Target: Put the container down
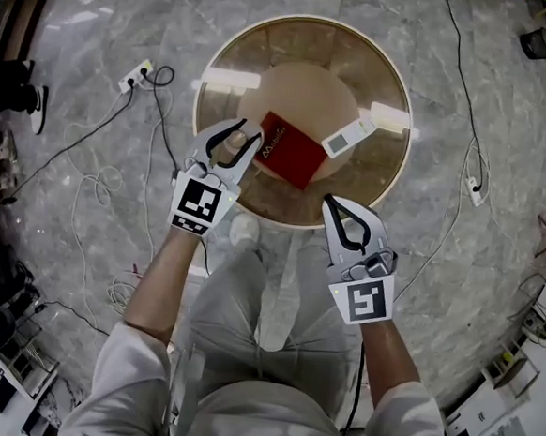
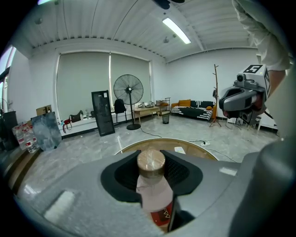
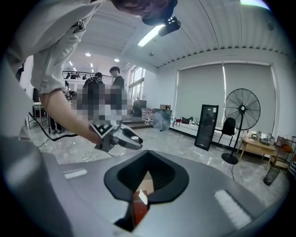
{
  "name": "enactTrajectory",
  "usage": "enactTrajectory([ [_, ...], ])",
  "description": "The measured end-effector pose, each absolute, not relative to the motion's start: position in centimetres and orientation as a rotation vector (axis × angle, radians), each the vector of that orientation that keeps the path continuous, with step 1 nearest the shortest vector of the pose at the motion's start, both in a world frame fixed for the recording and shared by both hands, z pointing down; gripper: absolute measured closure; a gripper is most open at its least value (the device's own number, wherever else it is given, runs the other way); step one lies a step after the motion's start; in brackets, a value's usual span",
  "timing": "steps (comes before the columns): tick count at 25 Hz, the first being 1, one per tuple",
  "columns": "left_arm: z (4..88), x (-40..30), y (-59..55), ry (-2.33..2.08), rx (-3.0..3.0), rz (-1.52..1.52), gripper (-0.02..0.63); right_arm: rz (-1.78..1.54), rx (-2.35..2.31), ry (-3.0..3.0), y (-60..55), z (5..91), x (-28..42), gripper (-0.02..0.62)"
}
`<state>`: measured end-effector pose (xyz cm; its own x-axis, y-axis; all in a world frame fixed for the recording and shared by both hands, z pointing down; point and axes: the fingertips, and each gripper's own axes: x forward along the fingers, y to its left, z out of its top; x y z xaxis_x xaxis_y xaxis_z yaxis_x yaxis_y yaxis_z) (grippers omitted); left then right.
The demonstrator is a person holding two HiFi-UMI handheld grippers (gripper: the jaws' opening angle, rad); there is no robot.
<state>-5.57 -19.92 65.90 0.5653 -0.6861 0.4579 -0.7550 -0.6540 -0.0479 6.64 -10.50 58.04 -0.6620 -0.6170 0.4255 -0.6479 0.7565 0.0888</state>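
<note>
A small bottle (image 1: 230, 144) with a brown cap, pale body and red label (image 2: 152, 185) is the container. My left gripper (image 1: 249, 131) is shut on it, jaws around its neck, above the left front part of the round glass-topped table (image 1: 395, 180). On the table's middle lie a red book (image 1: 292, 150) and a white flat device (image 1: 347, 138). My right gripper (image 1: 330, 201) hangs at the table's front right edge, shut with nothing in it. Through its jaws the right gripper view shows the red book (image 3: 138, 207) below.
Cables and power strips (image 1: 133, 77) trail over the marble floor around the table. My legs stand just in front of the table. A standing fan (image 2: 128, 95), a black panel (image 2: 102, 112) and a sofa (image 2: 196, 111) lie farther off. People stand in the background (image 3: 115, 88).
</note>
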Motion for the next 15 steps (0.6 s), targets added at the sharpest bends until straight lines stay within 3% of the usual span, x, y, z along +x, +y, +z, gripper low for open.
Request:
enactTrajectory([
  [15, 77.1, -3.8, -26.3, -1.275, 2.619, 0.701, 0.472, 0.123, 0.933, -2.544, -14.9, 68.7, 9.1, 0.591],
])
